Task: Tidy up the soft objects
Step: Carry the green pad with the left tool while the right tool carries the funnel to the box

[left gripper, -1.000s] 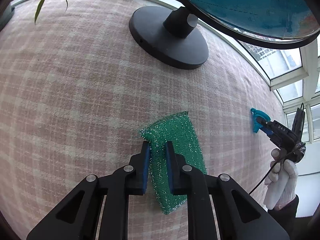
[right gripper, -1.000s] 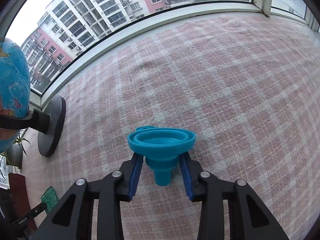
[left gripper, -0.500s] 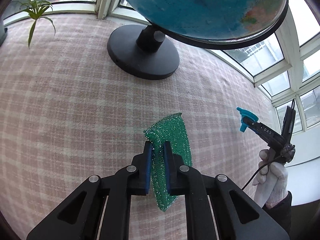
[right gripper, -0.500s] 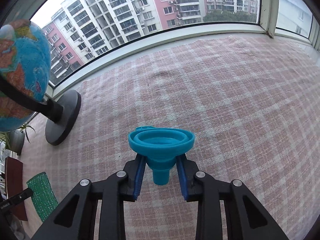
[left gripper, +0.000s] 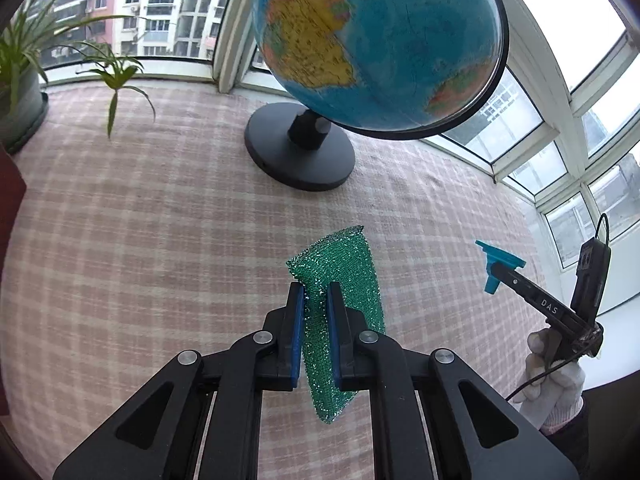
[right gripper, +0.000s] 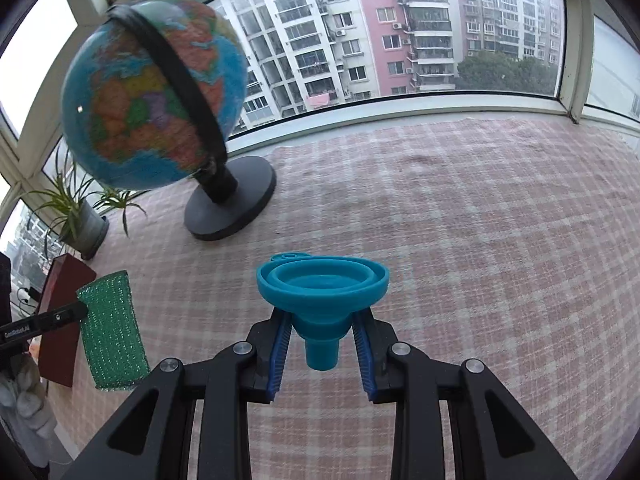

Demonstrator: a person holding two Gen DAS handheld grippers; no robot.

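Both tools have risen since a second ago: we find the left gripper (left gripper: 316, 300) clenched on the green scouring pad (left gripper: 344, 280) (hanging clear of the cloth), the right gripper (right gripper: 322, 344) clamping the blue funnel (right gripper: 322, 292), globe (left gripper: 376, 40) at twelve o'clock.

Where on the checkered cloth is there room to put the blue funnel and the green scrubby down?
Ahead and right of the funnel, the cloth lies bare to the window sill. It is crowded on the left: globe, plant, red box.

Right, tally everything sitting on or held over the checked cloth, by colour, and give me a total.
Green: 2, scouring pad in the left gripper, potted plant
Blue: 2, funnel in the right gripper, globe on its black stand
Total: 4
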